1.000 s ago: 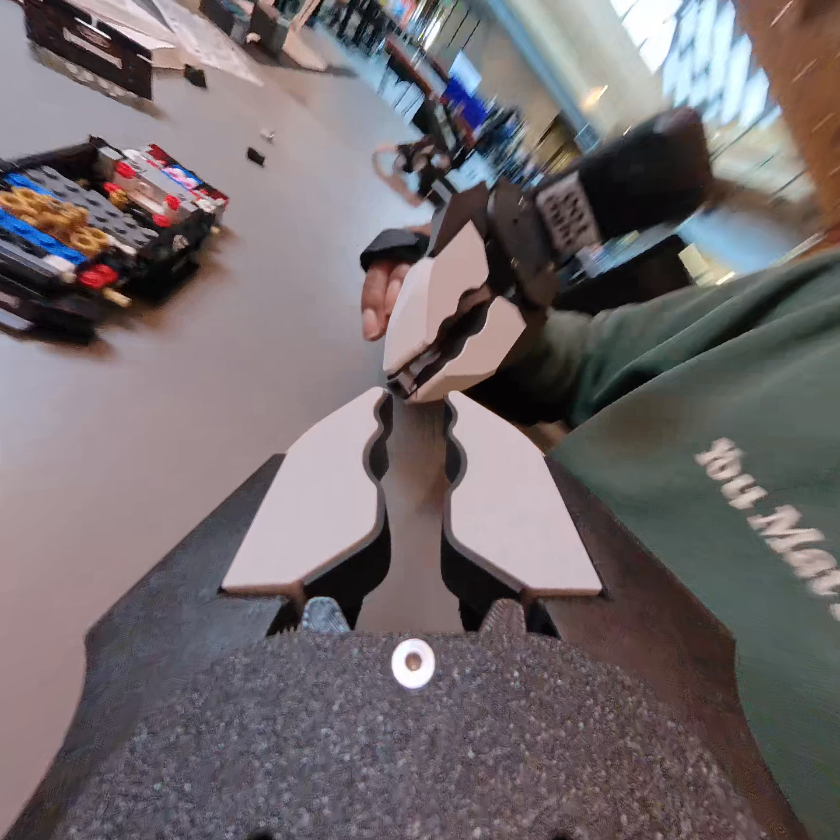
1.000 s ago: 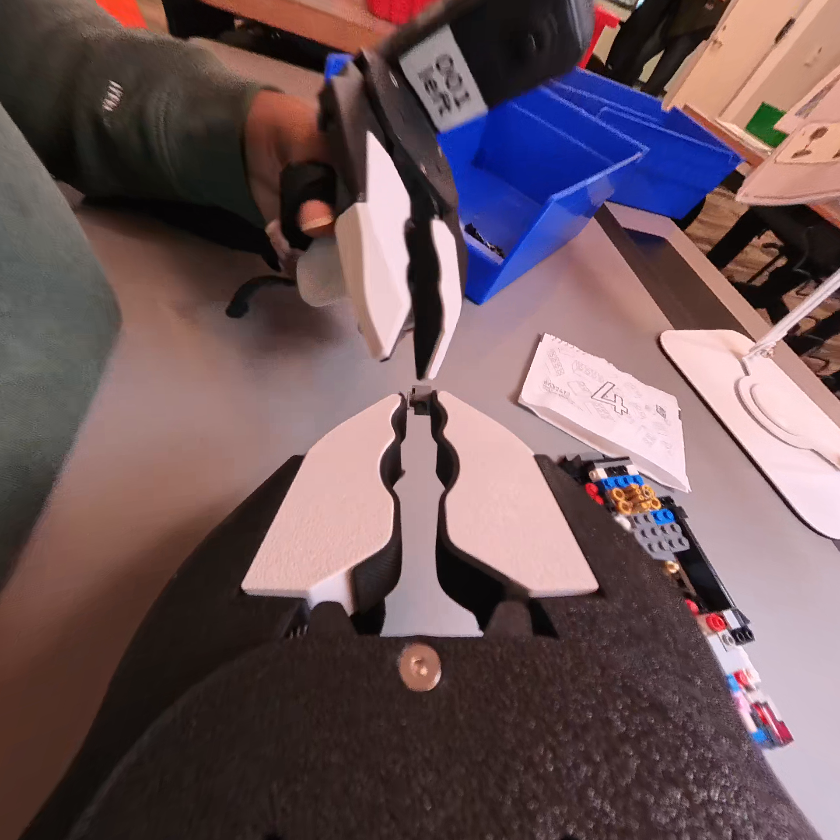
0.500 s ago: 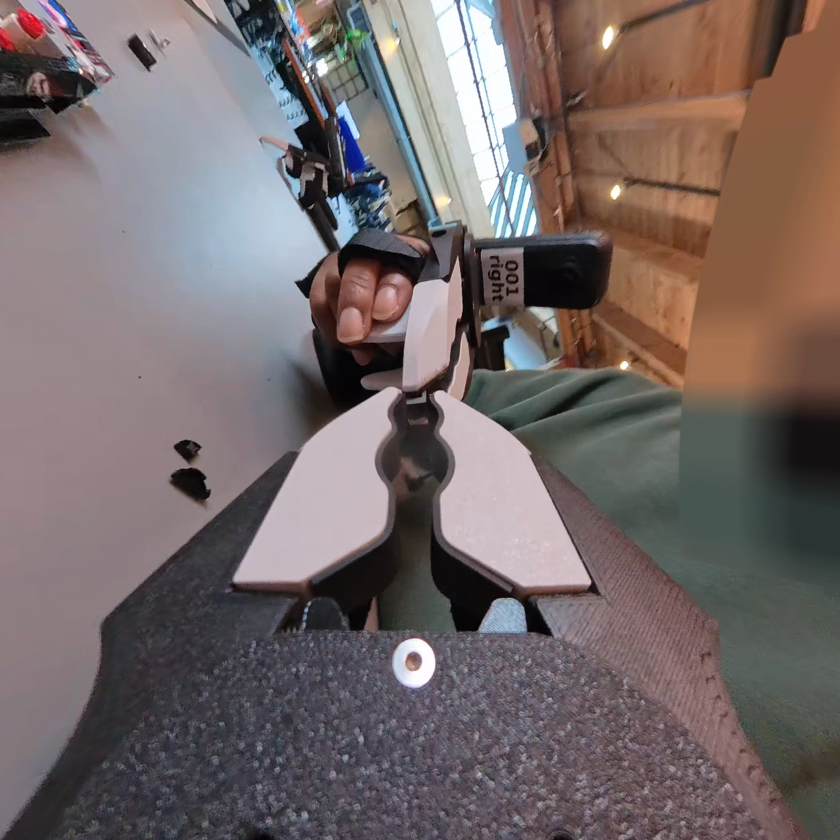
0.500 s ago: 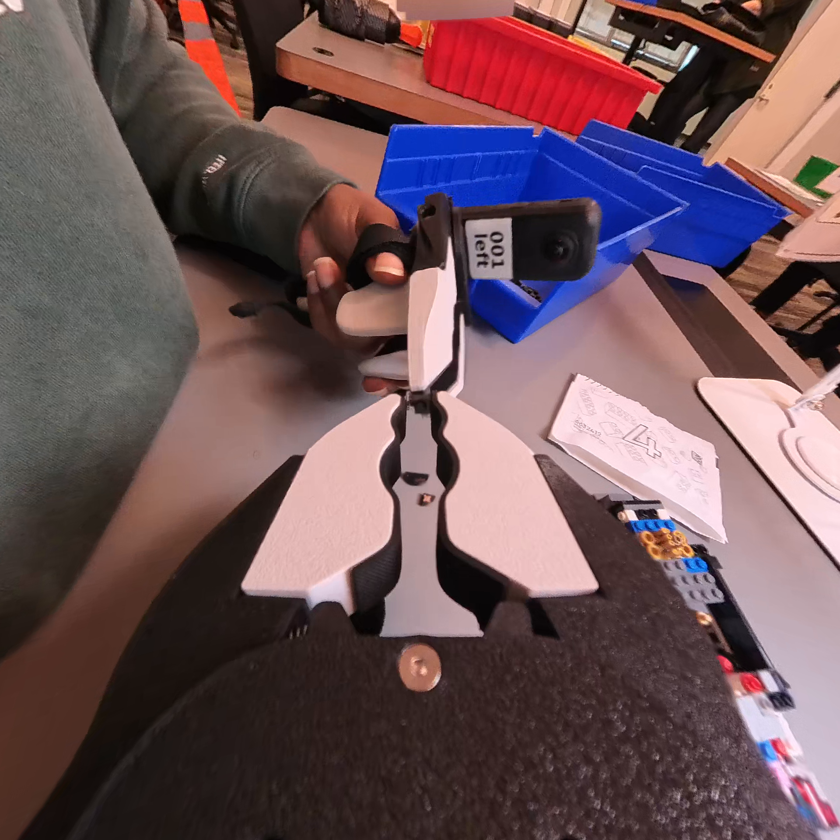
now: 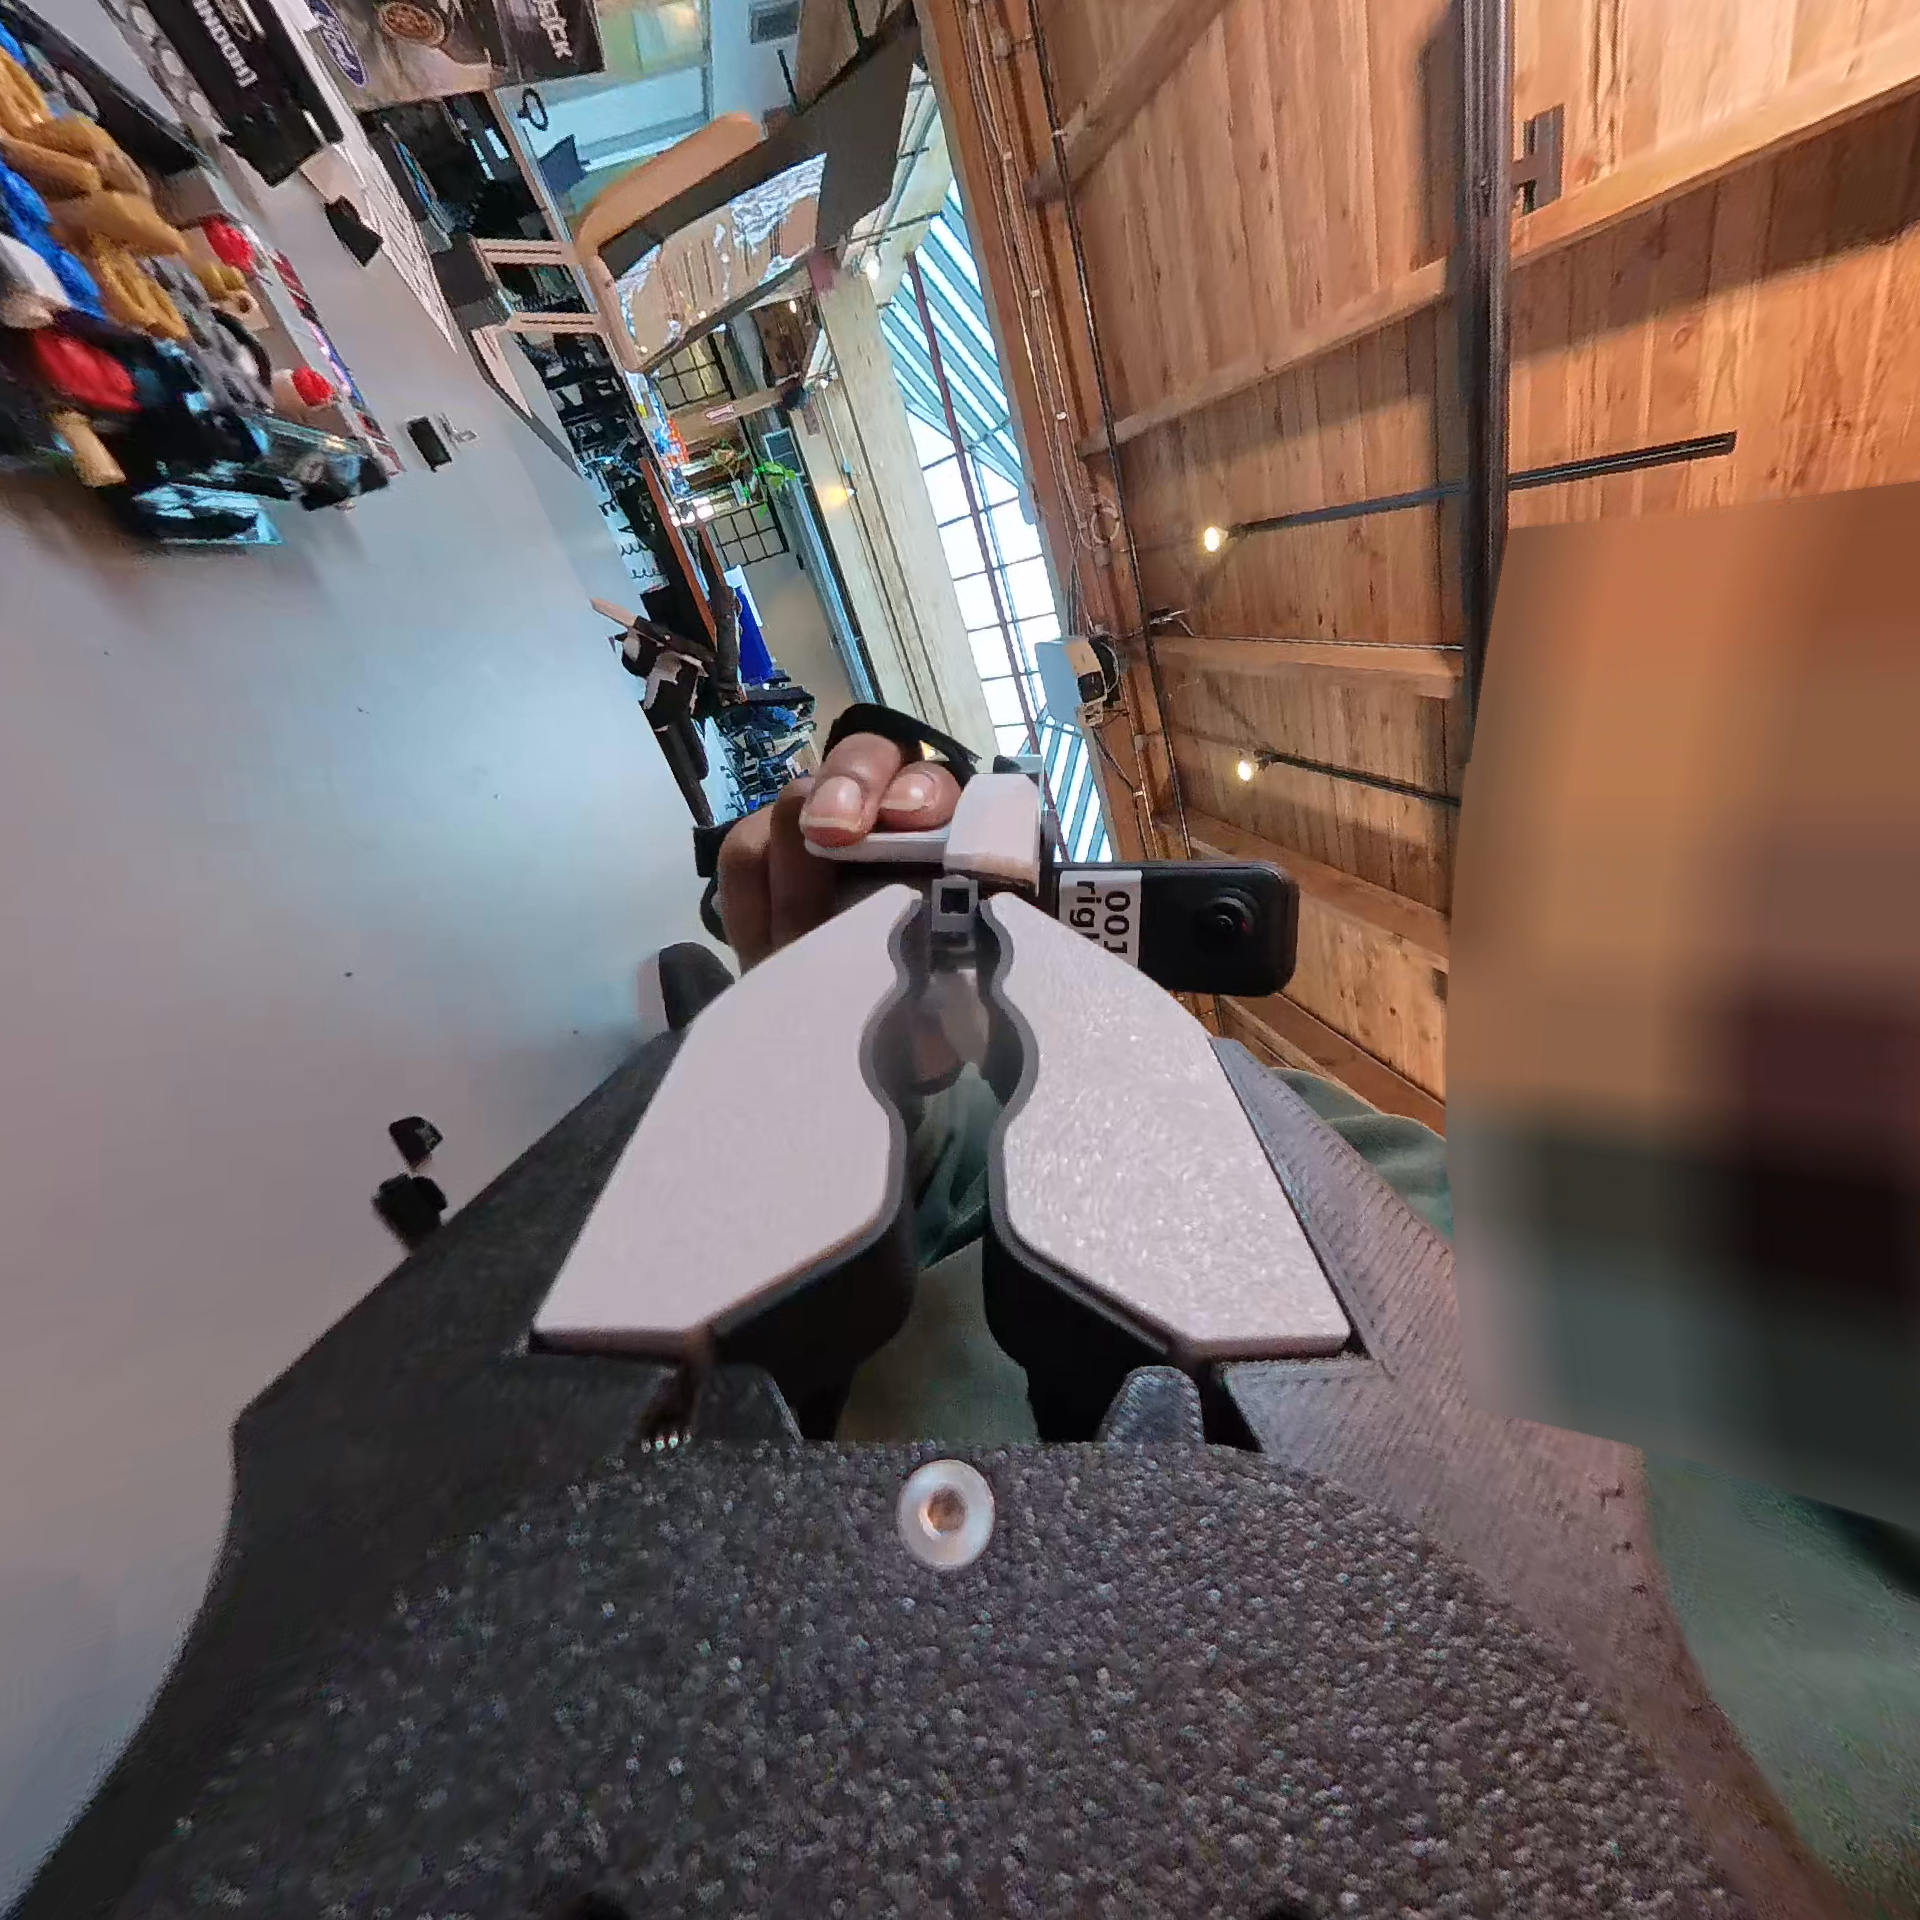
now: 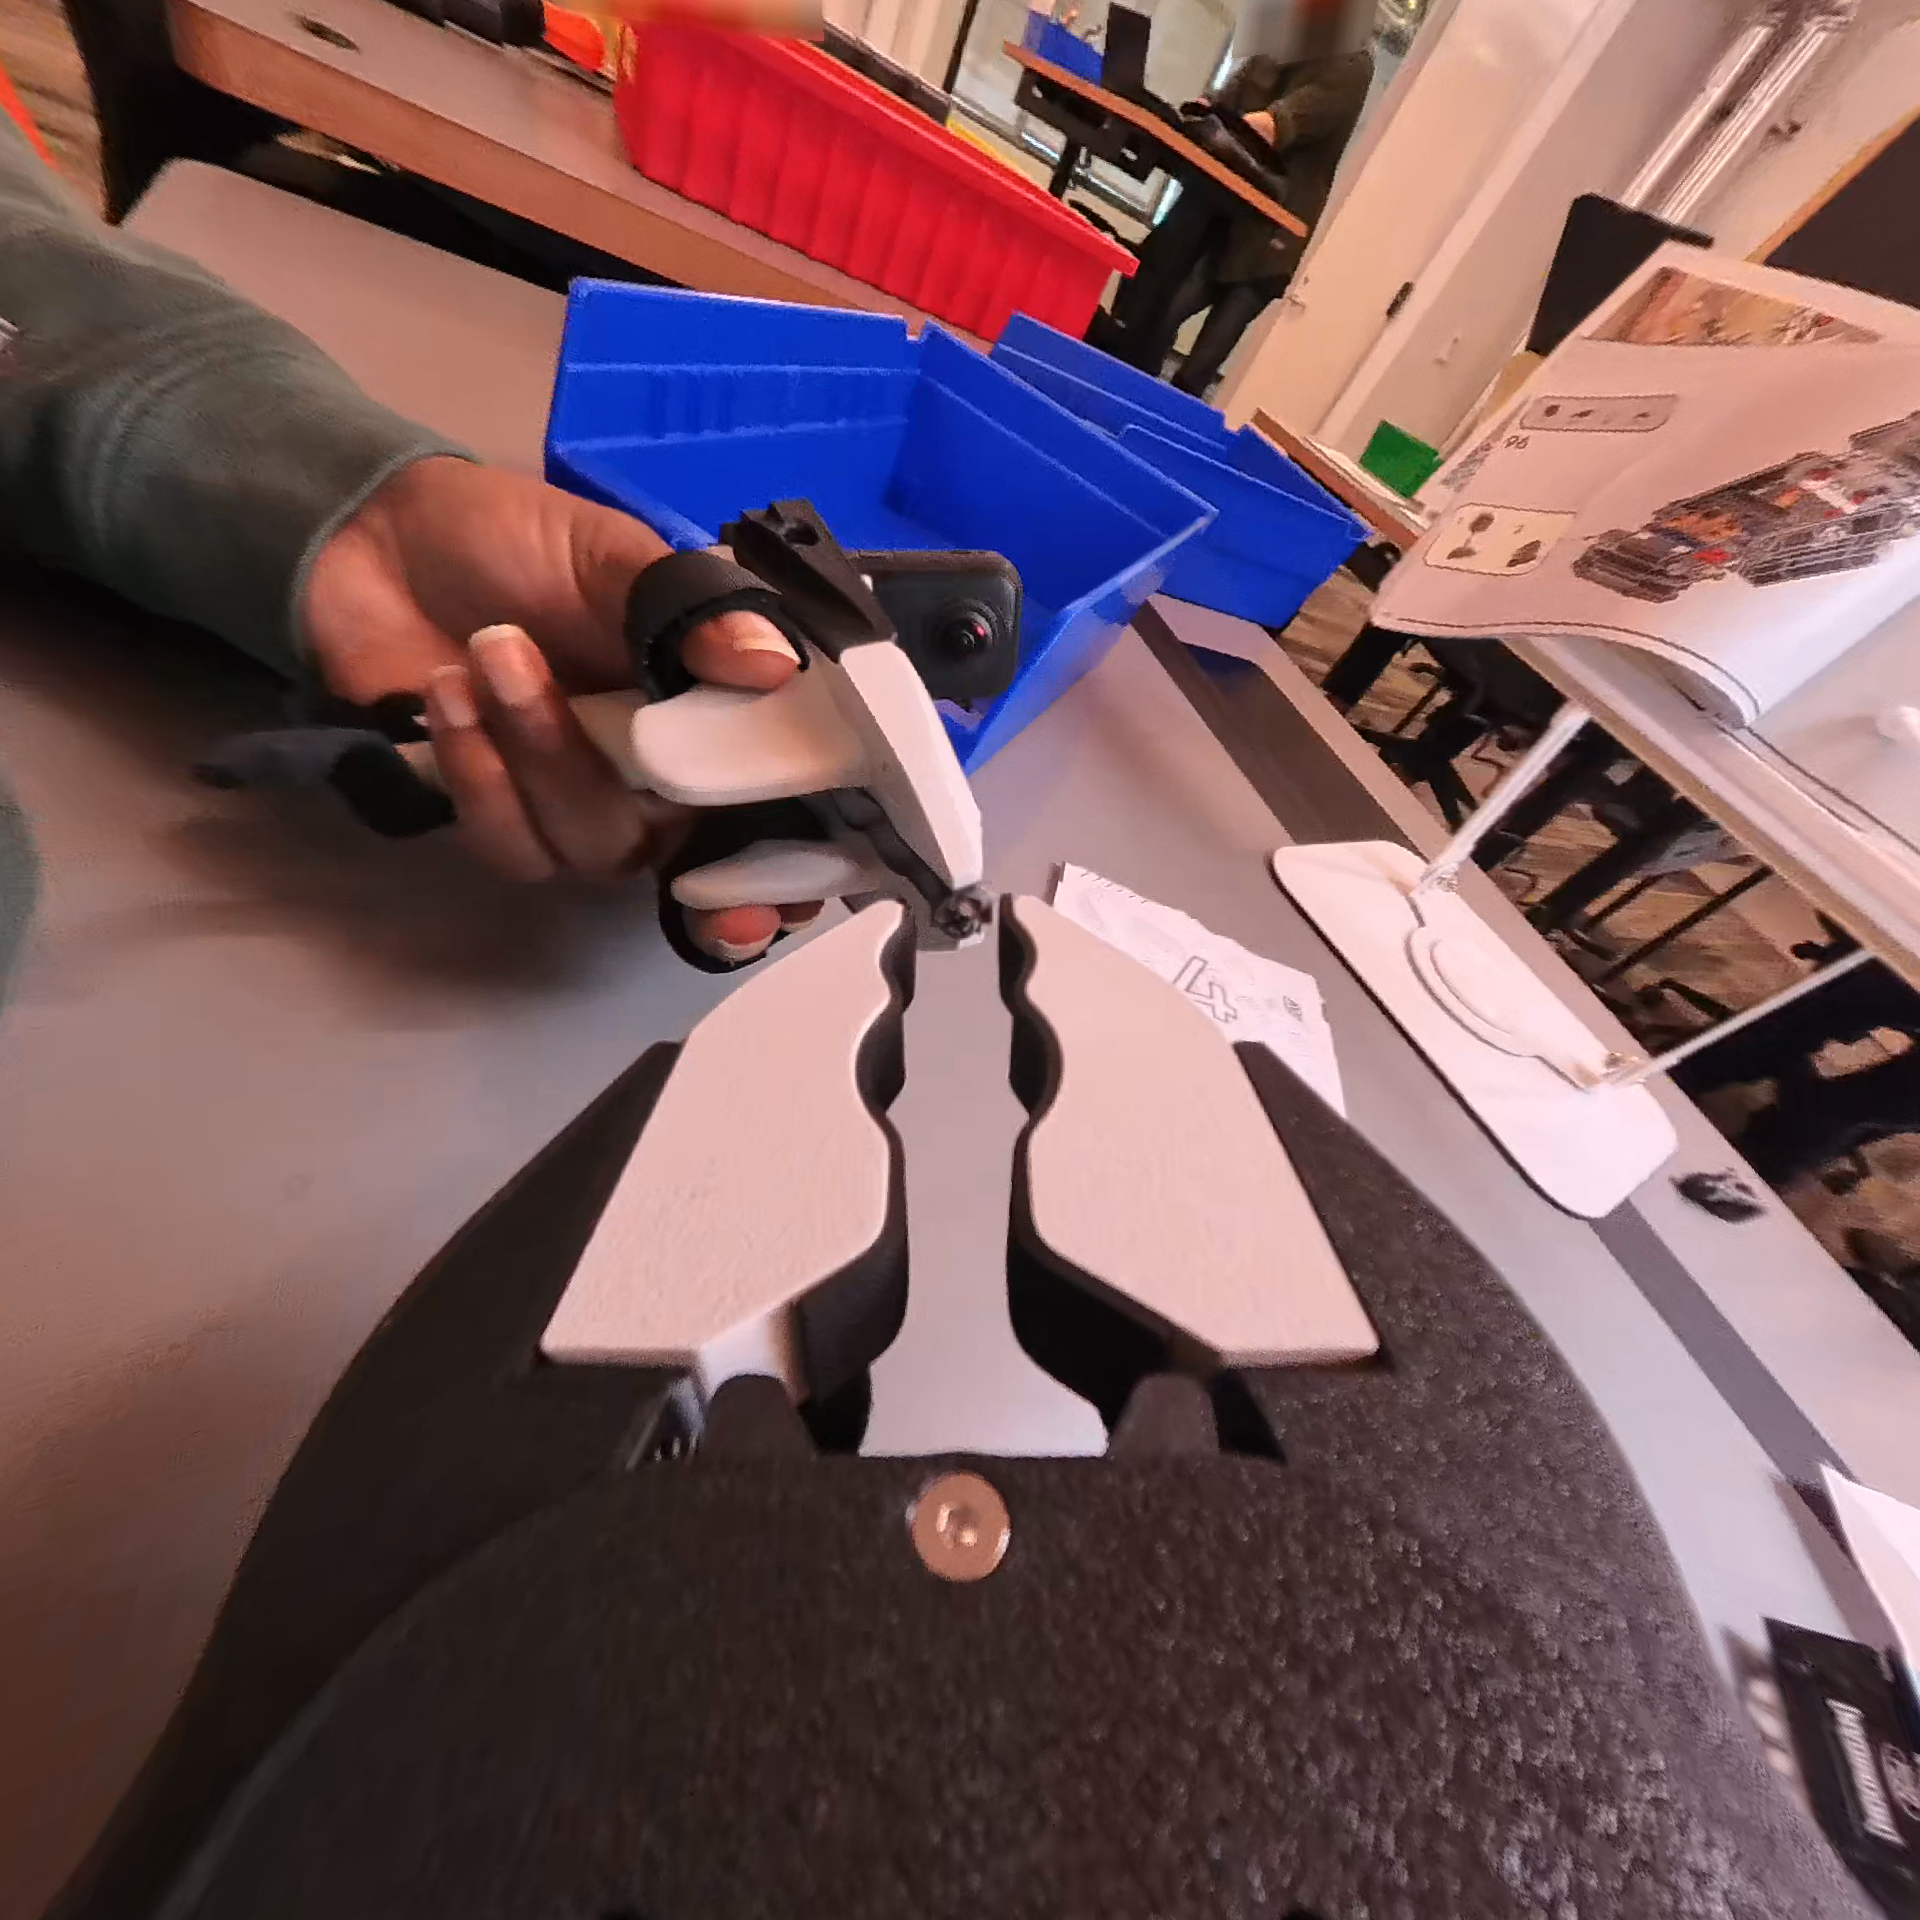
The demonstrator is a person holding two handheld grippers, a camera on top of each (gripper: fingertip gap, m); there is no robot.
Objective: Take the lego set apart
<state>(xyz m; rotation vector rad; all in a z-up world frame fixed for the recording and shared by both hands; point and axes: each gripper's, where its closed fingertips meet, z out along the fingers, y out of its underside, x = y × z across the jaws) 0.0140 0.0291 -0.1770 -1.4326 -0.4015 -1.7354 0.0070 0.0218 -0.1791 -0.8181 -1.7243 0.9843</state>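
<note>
The left tongs [image 5: 954,920] are clamped on a small grey lego piece [image 5: 954,902] at their very tips, held up in the air above the tabletop [image 5: 312,779]. The right tongs [image 6: 956,914] face them tip to tip with their fingers slightly apart, not gripping; in the right wrist view the piece [image 6: 961,920] sits just at that gap, and whether it is one element or two joined ones is too small to tell. If two parts are joined here, the right tongs should close squarely on the free end only, well clear of the left fingertips, then pull or twist straight off while the left grip stays firm, so nothing flicks away. Doing this low over the tabletop would keep a dropped bit near. The rest of the lego set [image 5: 114,312] lies well apart on the tabletop, with two loose black bits [image 5: 410,1174] nearer; the blue bin [image 6: 883,499] stands behind the left tongs.
</note>
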